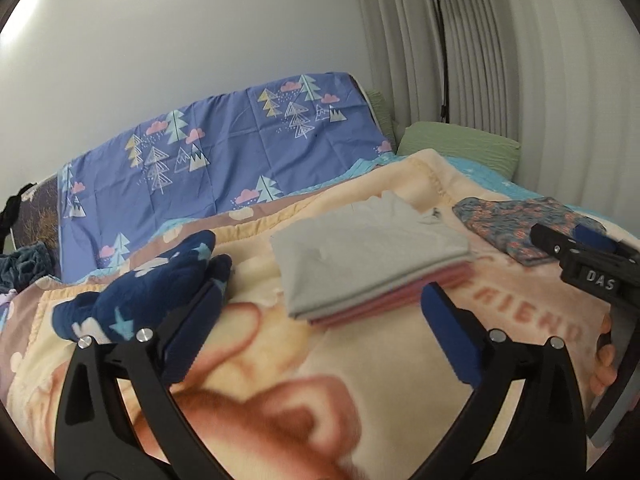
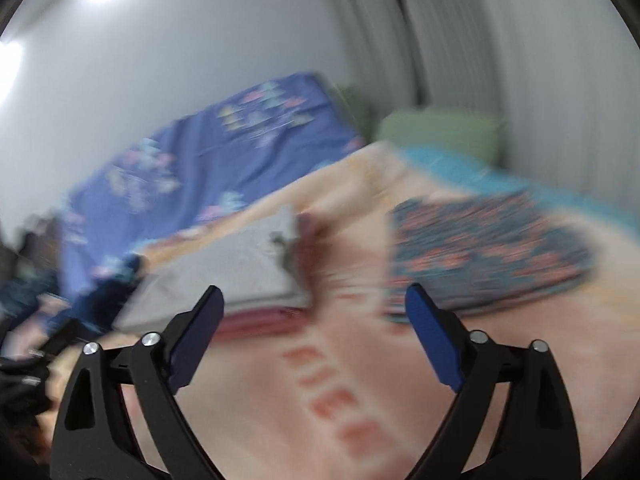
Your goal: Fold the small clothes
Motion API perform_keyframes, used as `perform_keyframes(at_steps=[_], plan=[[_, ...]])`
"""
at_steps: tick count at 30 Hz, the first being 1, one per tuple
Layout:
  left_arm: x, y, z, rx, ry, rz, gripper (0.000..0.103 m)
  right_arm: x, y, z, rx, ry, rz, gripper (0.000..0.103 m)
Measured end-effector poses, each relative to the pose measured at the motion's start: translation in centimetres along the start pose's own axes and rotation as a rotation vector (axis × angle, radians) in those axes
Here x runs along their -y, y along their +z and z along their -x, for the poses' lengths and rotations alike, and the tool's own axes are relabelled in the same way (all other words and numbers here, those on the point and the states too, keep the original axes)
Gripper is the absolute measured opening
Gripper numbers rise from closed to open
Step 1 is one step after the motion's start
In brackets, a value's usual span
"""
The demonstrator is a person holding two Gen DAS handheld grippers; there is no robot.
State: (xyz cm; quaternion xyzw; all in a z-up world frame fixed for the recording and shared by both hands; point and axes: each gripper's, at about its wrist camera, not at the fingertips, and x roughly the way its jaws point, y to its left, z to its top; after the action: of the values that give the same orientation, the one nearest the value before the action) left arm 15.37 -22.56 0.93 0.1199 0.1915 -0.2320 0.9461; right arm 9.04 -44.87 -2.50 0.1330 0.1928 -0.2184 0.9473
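Grey folded cloth (image 1: 368, 240) tops a small stack with pink layers (image 1: 384, 300) beneath, resting on the cream fleece blanket with pink lettering (image 1: 532, 312) that covers the bed. The left claw (image 1: 320, 328) stands wide and holds nothing, just short of the stack. The right claw (image 2: 314, 332) is also wide and empty above the blanket. A navy star-patterned garment (image 1: 152, 292) lies crumpled left of the stack; a flat multicoloured patterned garment (image 1: 516, 224) lies to its right.
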Motion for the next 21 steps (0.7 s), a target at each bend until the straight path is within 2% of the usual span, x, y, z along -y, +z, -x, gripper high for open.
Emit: perform_keyframes(at_steps=[1, 2, 3, 4, 6, 8, 14, 21], plan=[[0.1, -0.3, 1.5, 0.015, 0.012, -0.004, 0.101, -0.4, -0.4, 1.6, 0.041, -0.084, 0.031, 0.102], [0.3, -0.6, 2.9, 0.026, 0.033, -0.008, 0.101, -0.6, -0.8, 3.3, 0.083, -0.149, 0.05, 0.102], [0.5, -0.8, 4.2, 0.039, 0.061, -0.01, 0.101, -0.7, -1.1, 5.1, 0.112, -0.161, 0.049, 0.102], [0.7, -1.2, 5.7, 0.062, 0.092, -0.011, 0.101, -0.6, -1.2, 6.4, 0.107, -0.126, 0.039, 0.102], [1.1, -1.8, 8.0, 0.07, 0.083, -0.023, 0.101, -0.5, -1.3, 8.7, 0.073, -0.054, 0.008, 0.102], [1.1, -2.1, 9.6, 0.05, 0.046, -0.014, 0.101, -0.5, -1.4, 10.5, 0.082, -0.053, 0.001, 0.102], [0.5, -3.0, 14.4, 0.038, 0.026, 0.052, 0.101, -2.4, -2.0, 15.7, 0.088, -0.039, 0.076, 0.102], [0.5, -4.0, 17.7, 0.006, 0.033, 0.077, 0.101, -2.6, -2.9, 19.2, -0.008, -0.052, 0.035, 0.102]])
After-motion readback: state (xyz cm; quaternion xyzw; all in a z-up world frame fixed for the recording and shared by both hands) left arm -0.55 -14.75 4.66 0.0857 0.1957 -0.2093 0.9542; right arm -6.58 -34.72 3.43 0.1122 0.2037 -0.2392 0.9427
